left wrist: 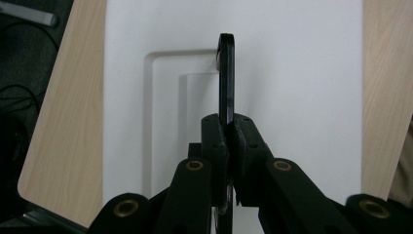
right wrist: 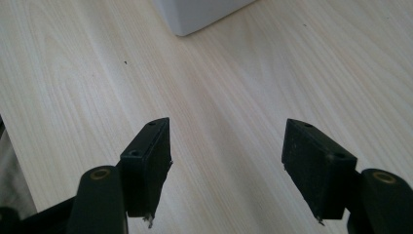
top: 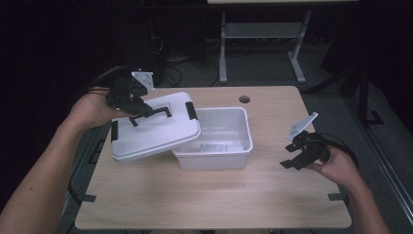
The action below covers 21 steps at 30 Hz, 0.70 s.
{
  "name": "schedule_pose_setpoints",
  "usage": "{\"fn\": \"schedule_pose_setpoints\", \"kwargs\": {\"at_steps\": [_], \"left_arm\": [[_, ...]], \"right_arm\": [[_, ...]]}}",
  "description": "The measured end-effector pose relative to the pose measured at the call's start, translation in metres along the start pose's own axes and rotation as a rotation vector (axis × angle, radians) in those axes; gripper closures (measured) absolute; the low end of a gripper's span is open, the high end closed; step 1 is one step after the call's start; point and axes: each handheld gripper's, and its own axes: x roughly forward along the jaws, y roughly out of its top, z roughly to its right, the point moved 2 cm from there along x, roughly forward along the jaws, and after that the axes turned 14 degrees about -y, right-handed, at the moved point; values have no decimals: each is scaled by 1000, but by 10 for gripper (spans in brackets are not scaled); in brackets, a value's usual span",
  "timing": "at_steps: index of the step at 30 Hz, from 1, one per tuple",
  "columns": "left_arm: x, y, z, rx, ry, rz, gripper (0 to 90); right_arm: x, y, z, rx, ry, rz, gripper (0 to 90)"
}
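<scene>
The wooden table (top: 214, 195) carries an open white storage bin (top: 214, 139) near its centre, with bare surface in front of the bin and to its right. The white lid (top: 153, 129) is held tilted over the bin's left side, its right edge overlapping the bin's left rim and its left portion reaching toward the table's left edge. The left gripper (top: 139, 109) is clenched on the lid's black handle (left wrist: 226, 78); the left gripper view shows both pads pressed against the thin bar. The step in hand appears to be carrying the lid, either clear of the bin or onto it. The next move calls for keeping the lid level and clearing the bin's rim. The right gripper (top: 294, 156) hovers over bare table right of the bin, jaws parted, grasping nothing.
</scene>
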Motion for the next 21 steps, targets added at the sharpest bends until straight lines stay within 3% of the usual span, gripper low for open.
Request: {"fn": "schedule_pose_setpoints", "kwargs": {"at_steps": [21], "left_arm": [[18, 34, -5, 47, -34, -10, 849]], "right_arm": [[1, -1, -1, -3, -1, -2, 340]]}}
